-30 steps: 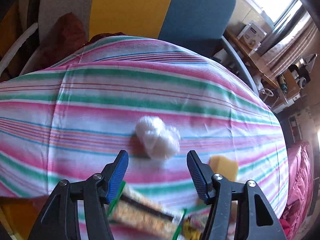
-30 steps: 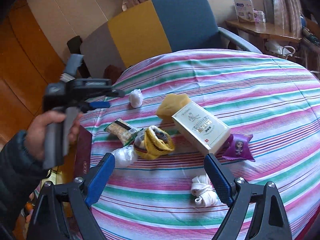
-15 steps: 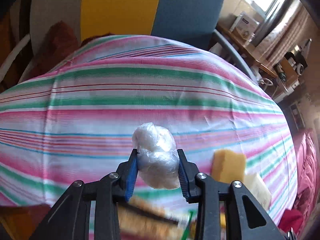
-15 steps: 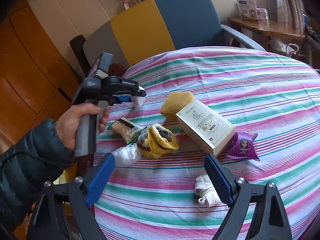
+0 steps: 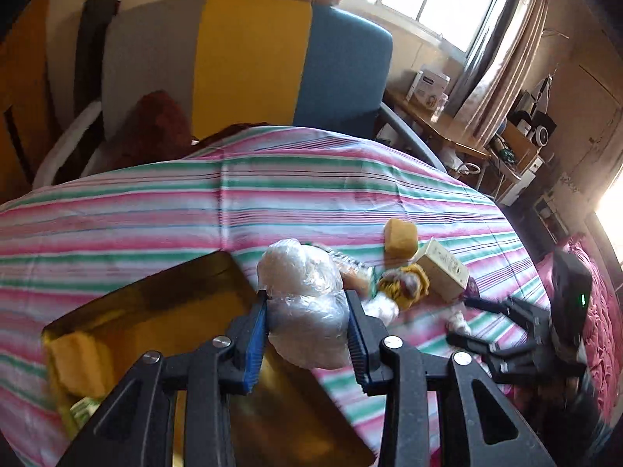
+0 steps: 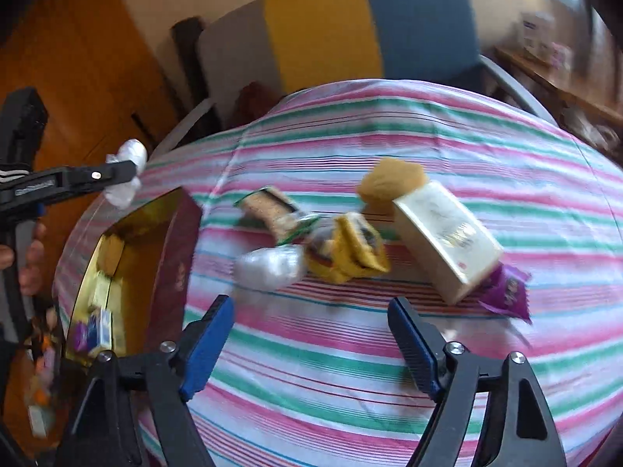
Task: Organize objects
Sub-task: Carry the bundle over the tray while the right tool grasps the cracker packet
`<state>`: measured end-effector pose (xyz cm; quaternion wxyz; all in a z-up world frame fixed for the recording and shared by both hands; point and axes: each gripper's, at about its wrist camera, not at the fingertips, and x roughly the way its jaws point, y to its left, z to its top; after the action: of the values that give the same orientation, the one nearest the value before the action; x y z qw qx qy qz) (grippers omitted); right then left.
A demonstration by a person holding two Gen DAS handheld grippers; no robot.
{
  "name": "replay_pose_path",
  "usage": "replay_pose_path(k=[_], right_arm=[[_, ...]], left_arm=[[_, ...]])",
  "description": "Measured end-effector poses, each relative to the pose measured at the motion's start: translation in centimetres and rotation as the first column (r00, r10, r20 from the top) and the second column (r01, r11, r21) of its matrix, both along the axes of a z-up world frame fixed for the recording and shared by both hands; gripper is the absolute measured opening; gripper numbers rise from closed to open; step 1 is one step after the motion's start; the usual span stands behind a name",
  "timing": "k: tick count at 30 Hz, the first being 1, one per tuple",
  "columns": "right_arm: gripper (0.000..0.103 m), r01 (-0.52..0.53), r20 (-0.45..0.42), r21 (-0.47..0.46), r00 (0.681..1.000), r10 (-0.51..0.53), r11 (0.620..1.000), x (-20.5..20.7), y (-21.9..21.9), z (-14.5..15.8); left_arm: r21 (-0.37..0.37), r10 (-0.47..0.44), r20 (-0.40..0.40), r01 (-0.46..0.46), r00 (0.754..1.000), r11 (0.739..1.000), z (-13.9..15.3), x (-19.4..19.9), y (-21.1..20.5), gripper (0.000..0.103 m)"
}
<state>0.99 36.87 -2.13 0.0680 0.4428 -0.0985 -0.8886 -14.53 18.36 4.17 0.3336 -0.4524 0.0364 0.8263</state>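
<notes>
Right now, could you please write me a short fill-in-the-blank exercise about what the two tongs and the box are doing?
1. The left tongs are shut on a white ____ bundle.
2. The right tongs are ____ and hold nothing.
3. The gold-lined box lies on the ____ tablecloth.
4. The cream carton lies beside a ____ sponge.

Missing words: plastic; open; striped; yellow

Left gripper (image 5: pixel 307 327) pitched down, blue pads clamped on a white plastic-wrapped bundle (image 5: pixel 307 299), lifted off the surface; bare hand (image 6: pixel 29 268) wrapped round its handle; right gripper (image 6: pixel 311 338) pitched down, jaws just been closing but wide apart, nothing between them.
</notes>
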Motion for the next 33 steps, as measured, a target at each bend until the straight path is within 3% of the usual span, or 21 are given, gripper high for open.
replay_pose_path(k=[3,6,13,17,23,25,26,33], right_arm=[[0.081,-0.115,-0.009,0.053,0.993,0.116,0.992,-2.9,-3.0,0.9],[0.08,-0.188,0.043,0.113,0.982,0.184,0.976,-6.9,-5.2,0.3],[0.08,-0.222,0.224,0.208,0.959,0.175,0.952,-15.2,-6.6,-4.5],[0.082,-0.242,0.287,0.187,0.94,0.183,0.952,-17.9,-6.3,-6.5],[0.083,-0.256,0.352,0.162,0.917,0.187,0.953,-20.5,-6.6,-8.9],[0.063,-0.256,0.311,0.188,0.931,0.19,0.948,-20.3,-7.0,-8.3],[0.042,-0.246,0.304,0.196,0.936,0.179,0.949,-20.3,-7.1,-7.8],[0.04,-0.213,0.195,0.261,0.967,0.164,0.942,-17.4,-8.5,-2.5]], left_arm=[[0.024,0.057,0.016,-0.057,0.998,0.998,-0.4,1.1,-4.6,0.037],[0.042,0.13,0.032,-0.131,0.991,0.99,-1.0,2.3,-9.2,0.037],[0.042,0.276,0.049,-0.278,0.96,0.96,-3.2,4.8,-18.0,0.037],[0.042,0.347,0.107,-0.353,0.932,0.935,-5.3,5.7,-21.9,0.037],[0.045,0.392,0.157,-0.403,0.907,0.914,-6.8,6.2,-23.5,0.037],[0.05,0.382,0.162,-0.394,0.91,0.918,-6.9,6.3,-23.0,0.037],[0.05,0.38,0.163,-0.392,0.911,0.919,-7.0,6.3,-22.7,0.037],[0.084,0.342,0.145,-0.356,0.928,0.931,-6.7,7.0,-21.2,0.037]])
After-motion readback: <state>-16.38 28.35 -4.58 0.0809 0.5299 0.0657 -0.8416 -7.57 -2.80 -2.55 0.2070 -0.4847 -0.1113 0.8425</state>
